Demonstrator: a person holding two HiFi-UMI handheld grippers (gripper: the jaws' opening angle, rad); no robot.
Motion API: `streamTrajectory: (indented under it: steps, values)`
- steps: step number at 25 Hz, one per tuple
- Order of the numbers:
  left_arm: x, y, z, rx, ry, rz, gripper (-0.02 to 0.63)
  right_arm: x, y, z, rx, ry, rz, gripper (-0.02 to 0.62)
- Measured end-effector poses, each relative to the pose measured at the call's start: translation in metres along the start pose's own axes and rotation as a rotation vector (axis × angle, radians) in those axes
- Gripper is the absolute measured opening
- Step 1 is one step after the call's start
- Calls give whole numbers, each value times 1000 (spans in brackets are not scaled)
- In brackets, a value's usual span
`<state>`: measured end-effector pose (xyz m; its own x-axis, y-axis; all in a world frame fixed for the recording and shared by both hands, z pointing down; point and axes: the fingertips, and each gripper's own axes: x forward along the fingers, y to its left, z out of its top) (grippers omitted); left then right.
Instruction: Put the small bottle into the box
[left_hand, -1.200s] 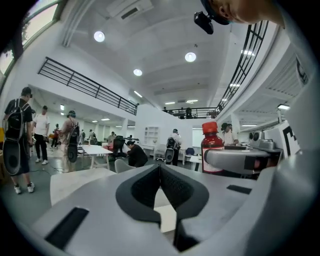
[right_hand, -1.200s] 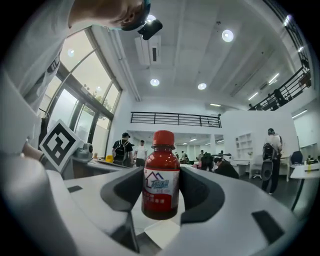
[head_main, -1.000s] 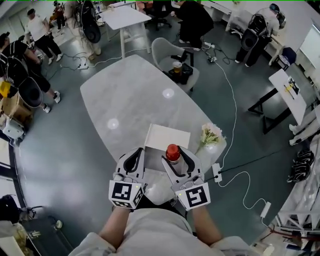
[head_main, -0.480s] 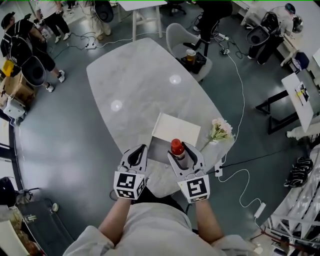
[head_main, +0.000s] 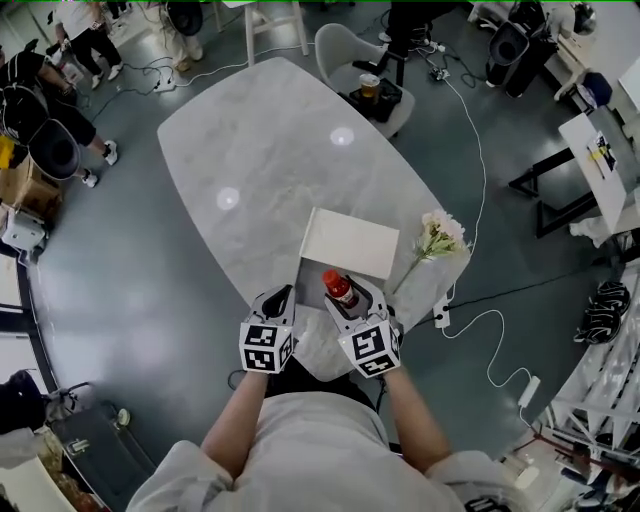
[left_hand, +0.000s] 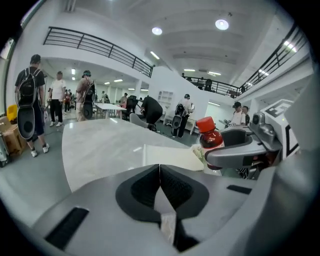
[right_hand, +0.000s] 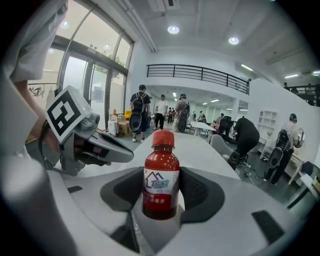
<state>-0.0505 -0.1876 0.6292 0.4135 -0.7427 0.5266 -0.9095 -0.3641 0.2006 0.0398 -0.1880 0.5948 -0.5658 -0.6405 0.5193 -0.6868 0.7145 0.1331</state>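
A small dark-red bottle (right_hand: 160, 181) with a red cap and a white label stands upright between the jaws of my right gripper (right_hand: 161, 192), which is shut on it. From the head view the bottle (head_main: 340, 290) and right gripper (head_main: 348, 299) are over the table's near end, just short of the white box (head_main: 350, 243). My left gripper (head_main: 275, 305) hangs beside it to the left, shut with nothing between its pads (left_hand: 159, 187). In the left gripper view the bottle (left_hand: 211, 142) shows at the right, the box (left_hand: 167, 155) beyond.
The grey oval table (head_main: 270, 160) stretches away ahead. A bunch of pale flowers (head_main: 437, 238) lies right of the box near the table edge. A chair with a cup (head_main: 370, 88) stands at the far end. People stand at the far left; cables cross the floor.
Both grippers have drawn back toward the near table edge and sit closer together. The bottle stays held in the right gripper, now tilted slightly left in the head view.
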Motion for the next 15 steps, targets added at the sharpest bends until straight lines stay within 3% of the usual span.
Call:
streamTrajectory:
  steps: [6, 15]
  values:
    - [8, 13, -29, -24, 71, 11, 23, 30, 7, -39, -93, 174, 30, 235]
    - [10, 26, -46, -45, 112, 14, 23, 70, 18, -86, -186, 400, 120, 235]
